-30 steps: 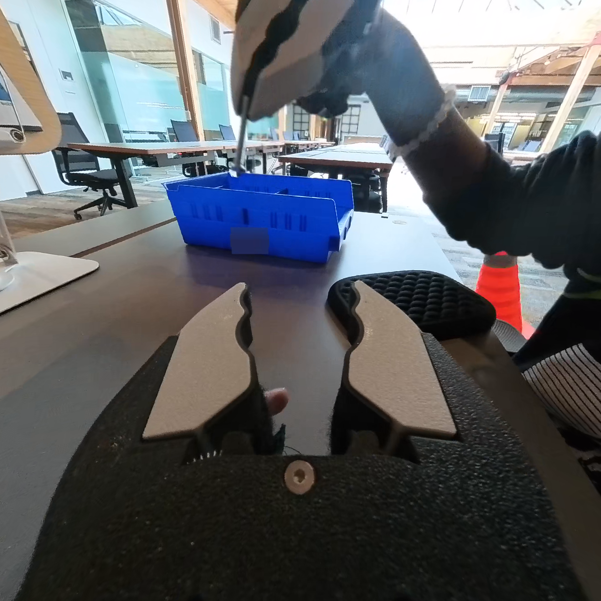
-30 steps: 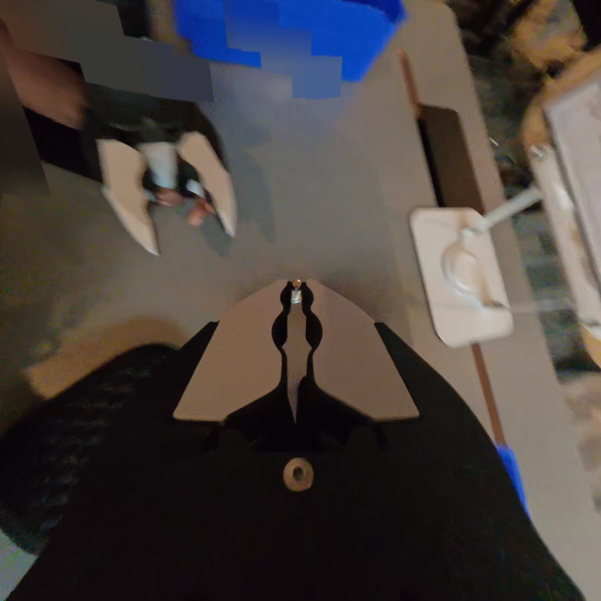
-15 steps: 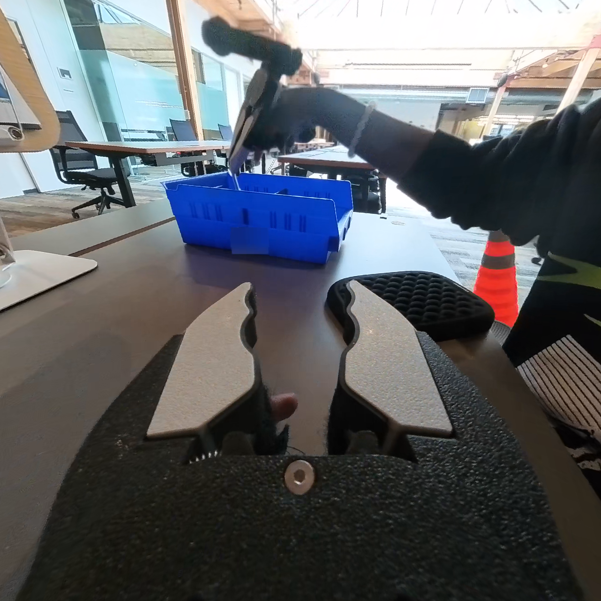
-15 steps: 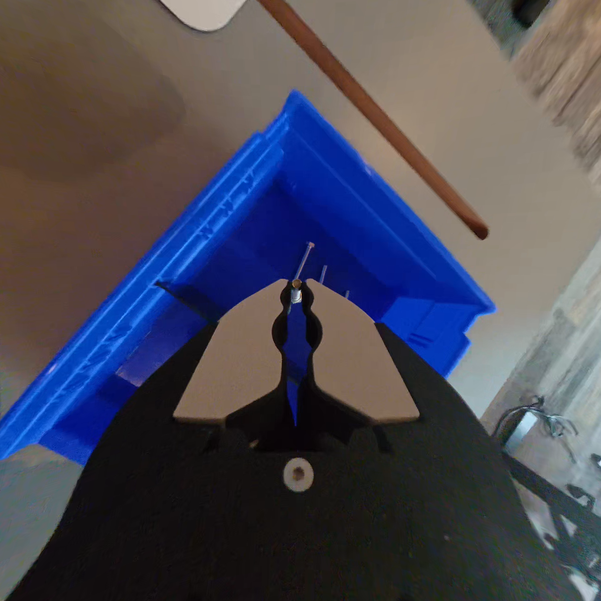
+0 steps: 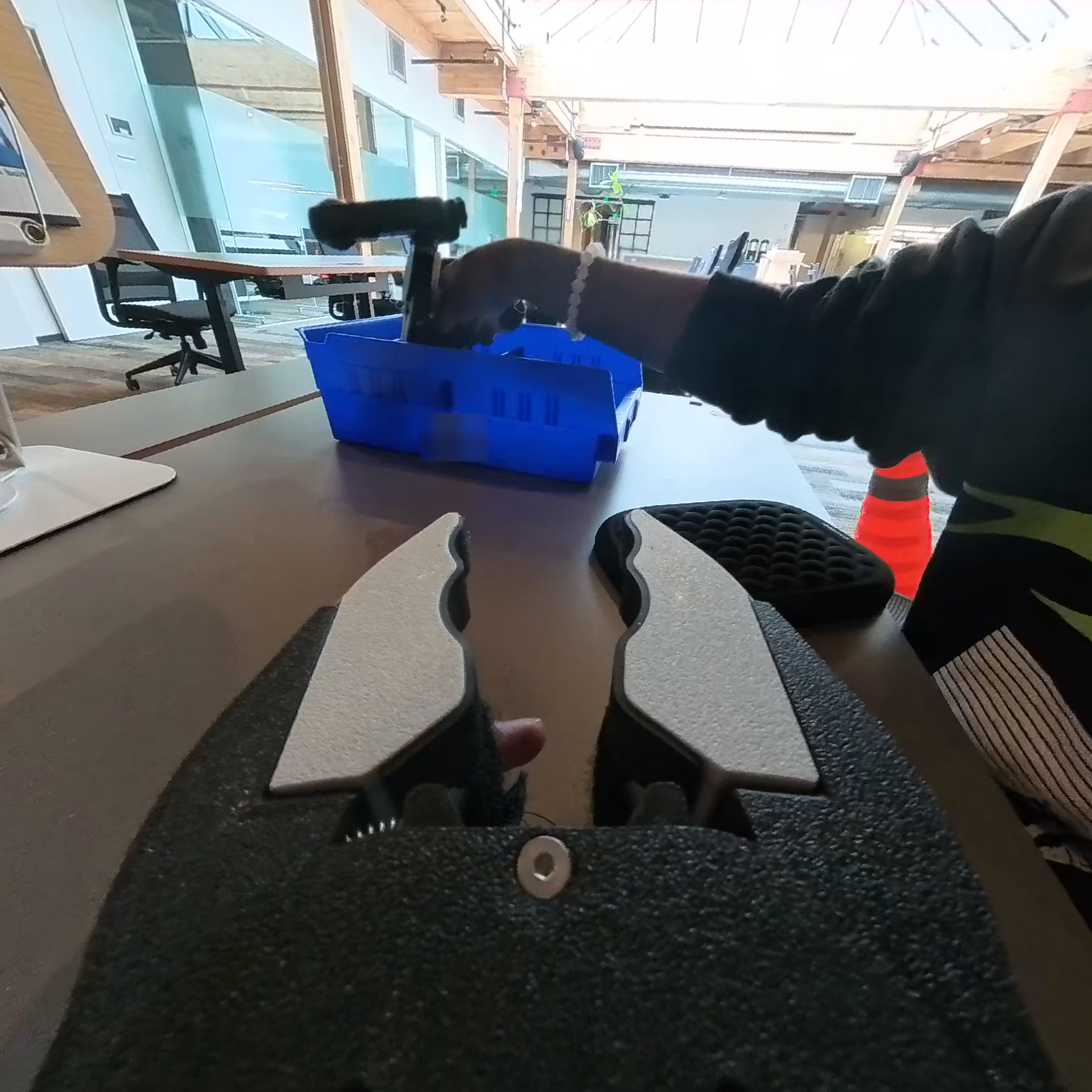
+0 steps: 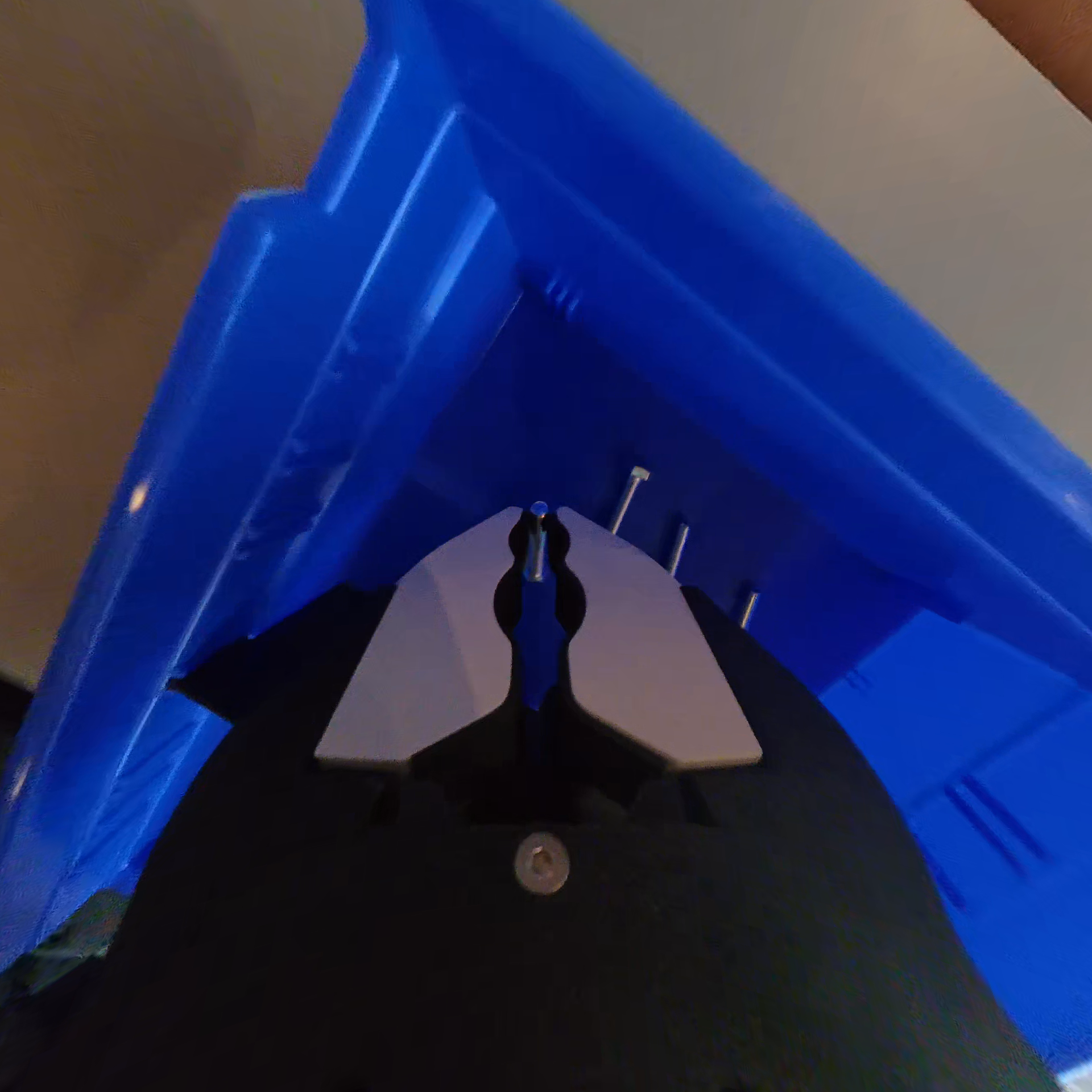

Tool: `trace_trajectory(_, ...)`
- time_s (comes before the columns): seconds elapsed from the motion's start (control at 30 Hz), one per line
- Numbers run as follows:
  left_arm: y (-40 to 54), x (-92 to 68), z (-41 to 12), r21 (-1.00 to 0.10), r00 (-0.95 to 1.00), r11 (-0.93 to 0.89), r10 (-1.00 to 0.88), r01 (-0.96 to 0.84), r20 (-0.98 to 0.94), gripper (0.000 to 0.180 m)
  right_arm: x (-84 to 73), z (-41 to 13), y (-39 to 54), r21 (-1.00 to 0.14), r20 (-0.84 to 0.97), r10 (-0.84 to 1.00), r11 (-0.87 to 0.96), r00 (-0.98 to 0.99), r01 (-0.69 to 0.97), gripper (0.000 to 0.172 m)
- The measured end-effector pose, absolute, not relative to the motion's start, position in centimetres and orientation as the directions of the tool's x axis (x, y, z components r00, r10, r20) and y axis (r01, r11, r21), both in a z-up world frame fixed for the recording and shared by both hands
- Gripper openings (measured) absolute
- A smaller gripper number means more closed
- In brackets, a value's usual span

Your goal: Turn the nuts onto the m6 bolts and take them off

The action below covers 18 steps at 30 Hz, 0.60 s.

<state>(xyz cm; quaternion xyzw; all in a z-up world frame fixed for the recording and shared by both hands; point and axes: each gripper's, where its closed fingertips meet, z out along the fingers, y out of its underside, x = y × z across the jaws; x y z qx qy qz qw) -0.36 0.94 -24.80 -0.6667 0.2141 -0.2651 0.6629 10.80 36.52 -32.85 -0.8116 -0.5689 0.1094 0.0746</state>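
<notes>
My right gripper (image 6: pixel 539 520) is shut on a thin metal bolt (image 6: pixel 536 552) and holds it low inside a corner compartment of the blue bin (image 6: pixel 413 248). Three more bolts (image 6: pixel 626 502) lie on the bin floor just to its right. In the left wrist view the right gripper (image 5: pixel 413 295), held by a gloved hand, dips into the far left part of the blue bin (image 5: pixel 532 425); its fingers are hidden there. My left gripper (image 5: pixel 546 523) is open and empty above the dark table (image 5: pixel 177 591), well short of the bin.
A black textured pad (image 5: pixel 768 555) lies on the table by my left gripper's right finger. A white monitor base (image 5: pixel 71 490) stands at the left. An orange cone (image 5: pixel 898 520) stands on the floor past the table's right edge. The person's sleeve (image 5: pixel 886 343) reaches across from the right.
My right gripper swung from above the table over to the bin and went down into it, still shut on the bolt. My left gripper's jaws closed in a little; it stayed in place.
</notes>
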Motion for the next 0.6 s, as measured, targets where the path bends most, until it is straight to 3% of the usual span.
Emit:
trace_trajectory(0.33, 0.9, -0.3, -24.8, -0.998, 0.766, -0.030, -0.640, 0.062, 0.067, 0.048, 9.6, -33.7, 38.4, -0.360, -0.038, 0.922, -0.372, 0.385, 0.856, 0.006)
trace_trajectory(0.6, 0.9, -0.3, -24.8, -0.998, 0.768, -0.027, -0.638, 0.059, 0.063, 0.048, 9.4, -30.6, 38.8, -0.506, 0.021, 0.904, -0.358, 0.426, 0.785, 0.030)
